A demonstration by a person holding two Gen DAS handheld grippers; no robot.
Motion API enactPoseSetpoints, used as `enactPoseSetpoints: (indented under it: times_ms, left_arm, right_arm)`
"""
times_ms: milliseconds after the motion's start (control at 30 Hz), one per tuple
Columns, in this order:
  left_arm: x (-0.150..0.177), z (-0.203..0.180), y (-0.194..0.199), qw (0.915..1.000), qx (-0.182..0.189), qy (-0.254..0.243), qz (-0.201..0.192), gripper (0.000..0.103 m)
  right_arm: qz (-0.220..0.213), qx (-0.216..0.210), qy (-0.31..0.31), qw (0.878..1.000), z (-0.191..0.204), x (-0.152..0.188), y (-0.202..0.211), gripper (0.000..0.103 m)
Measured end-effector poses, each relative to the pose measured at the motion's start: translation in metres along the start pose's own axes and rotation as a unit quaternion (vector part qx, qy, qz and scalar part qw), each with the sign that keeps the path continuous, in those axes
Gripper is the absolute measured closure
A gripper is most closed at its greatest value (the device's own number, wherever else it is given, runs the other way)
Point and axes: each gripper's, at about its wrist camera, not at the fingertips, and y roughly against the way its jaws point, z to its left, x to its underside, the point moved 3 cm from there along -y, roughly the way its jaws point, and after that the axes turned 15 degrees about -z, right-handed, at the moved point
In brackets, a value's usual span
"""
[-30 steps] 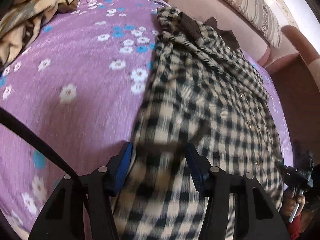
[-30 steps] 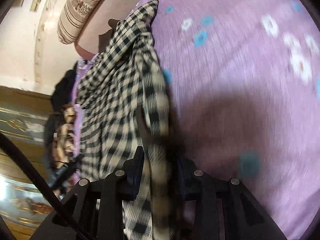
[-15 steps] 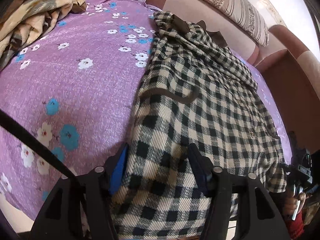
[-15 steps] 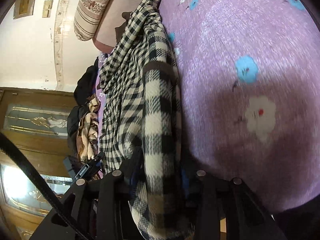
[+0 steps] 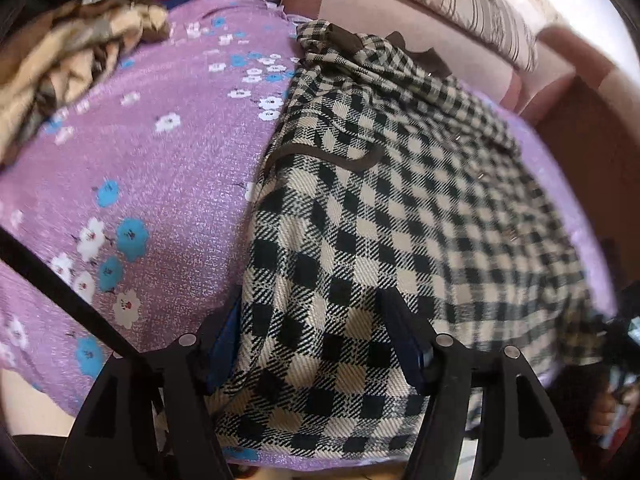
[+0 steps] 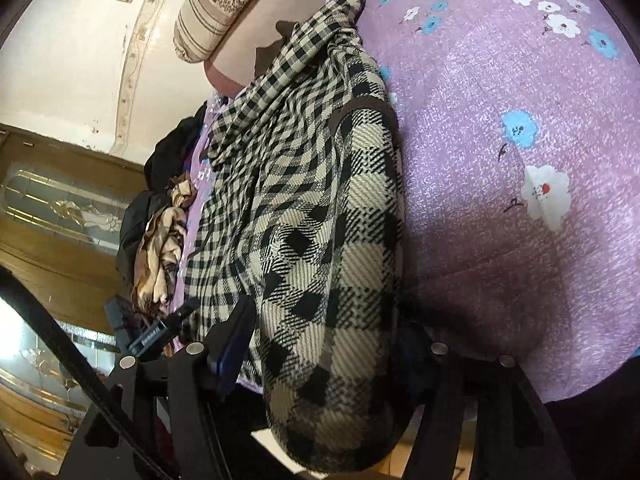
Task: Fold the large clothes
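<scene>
both grippers, left gripper [image 5: 312,344] and right gripper [image 6: 324,344], opening, releasing checked coat [image 5: 380,208]; near hem overhanging bed [image 5: 160,184] edge, risking sliding off.

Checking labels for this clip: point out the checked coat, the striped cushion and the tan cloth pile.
checked coat [image 5: 360,240], left wrist view, middle of its front.
striped cushion [image 5: 460,4], left wrist view, its side.
tan cloth pile [image 5: 68,68], left wrist view, top folds.

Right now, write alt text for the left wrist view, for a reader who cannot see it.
A black-and-cream checked garment lies spread on a purple flowered bedspread, its near edge between the left gripper fingers, whose jaws have just been opening. A tan patterned cloth is bunched at the far left, and a striped bolster lies beyond.
</scene>
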Motion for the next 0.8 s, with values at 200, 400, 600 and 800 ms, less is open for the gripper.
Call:
enactPoseSetpoints:
  times_ms: [200, 400, 600, 800]
  left_arm:
    - [-0.003, -0.011, 0.006, 0.9987, -0.037, -0.034, 0.002, 0.092]
    - [-0.013, 0.008, 0.036, 0.9984, 0.003, 0.056, -0.008, 0.094]
    - [-0.009, 0.011, 0.07, 0.9972, 0.015, 0.071, -0.018, 0.099]
    - [-0.006, 0.023, 0.076, 0.9966, 0.014, 0.08, -0.015, 0.103]
  right_arm:
    - [0.005, 0.048, 0.065, 0.997, 0.01, 0.003, -0.005, 0.081]
    - [-0.004, 0.018, 0.023, 1.0, 0.006, -0.005, 0.012, 0.09]
    - [0.008, -0.012, 0.026, 1.0, 0.013, -0.005, 0.034, 0.091]
    - [0.035, -0.01, 0.039, 0.999, 0.012, 0.0, 0.036, 0.091]
